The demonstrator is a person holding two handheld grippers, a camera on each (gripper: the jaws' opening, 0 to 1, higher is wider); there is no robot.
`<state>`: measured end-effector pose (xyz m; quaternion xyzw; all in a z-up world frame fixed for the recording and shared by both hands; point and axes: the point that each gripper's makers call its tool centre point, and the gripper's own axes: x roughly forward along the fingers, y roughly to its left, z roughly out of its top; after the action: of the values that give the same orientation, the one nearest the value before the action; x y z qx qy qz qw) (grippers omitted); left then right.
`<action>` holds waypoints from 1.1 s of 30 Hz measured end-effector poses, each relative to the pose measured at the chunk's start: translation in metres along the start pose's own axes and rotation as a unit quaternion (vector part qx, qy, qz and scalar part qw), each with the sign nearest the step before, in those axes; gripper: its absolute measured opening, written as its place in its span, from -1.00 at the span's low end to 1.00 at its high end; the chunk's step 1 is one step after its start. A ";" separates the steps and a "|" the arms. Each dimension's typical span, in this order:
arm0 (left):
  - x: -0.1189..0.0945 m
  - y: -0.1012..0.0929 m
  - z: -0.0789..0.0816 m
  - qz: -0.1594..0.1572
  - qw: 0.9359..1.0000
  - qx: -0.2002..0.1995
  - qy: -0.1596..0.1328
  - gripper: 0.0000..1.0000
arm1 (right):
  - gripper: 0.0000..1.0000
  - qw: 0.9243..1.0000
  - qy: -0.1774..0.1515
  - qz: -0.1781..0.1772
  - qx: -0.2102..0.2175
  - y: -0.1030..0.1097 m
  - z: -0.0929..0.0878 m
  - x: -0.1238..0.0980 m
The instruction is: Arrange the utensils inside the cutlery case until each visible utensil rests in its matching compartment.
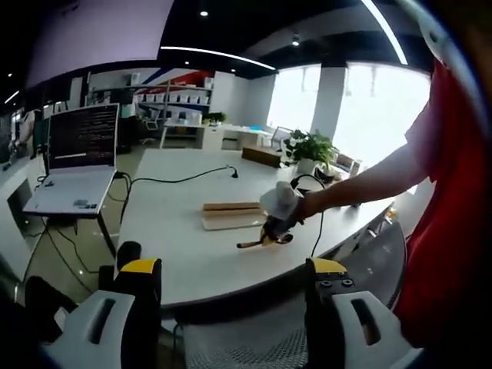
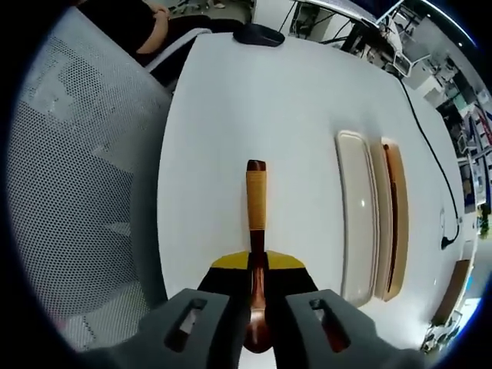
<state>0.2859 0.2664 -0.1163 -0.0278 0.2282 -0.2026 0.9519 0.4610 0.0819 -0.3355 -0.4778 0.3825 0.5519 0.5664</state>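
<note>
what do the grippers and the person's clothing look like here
Both grippers have light grey moulded bodies with slotted openings, black jaws and yellow caps: the left gripper and the right gripper match. In the left gripper view the right gripper carries a pale rounded housing and yellow trim. The person wears a red short-sleeved top; the forearm is bare.

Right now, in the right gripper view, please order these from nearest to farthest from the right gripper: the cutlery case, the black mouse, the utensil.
1. utensil, clamped between its fingers.
2. cutlery case, to the right.
3. black mouse, at the far table edge.
</note>
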 end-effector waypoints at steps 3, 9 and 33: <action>0.000 0.001 0.001 0.002 1.000 -0.002 -0.002 0.56 | -0.97 1.000 -0.001 0.000 0.001 0.002 -0.001 -0.001; 0.001 0.000 0.000 0.002 1.000 0.004 0.001 0.55 | -0.97 1.000 -0.001 0.003 0.004 0.004 -0.002 -0.002; 0.002 0.001 -0.001 0.006 1.000 0.010 0.003 0.51 | -0.97 1.000 -0.002 -0.019 -0.002 -0.013 0.011 -0.040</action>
<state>0.2871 0.2666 -0.1179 -0.0169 0.2291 -0.1995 0.9526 0.4693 0.0830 -0.2926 -0.4849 0.3709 0.5426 0.5770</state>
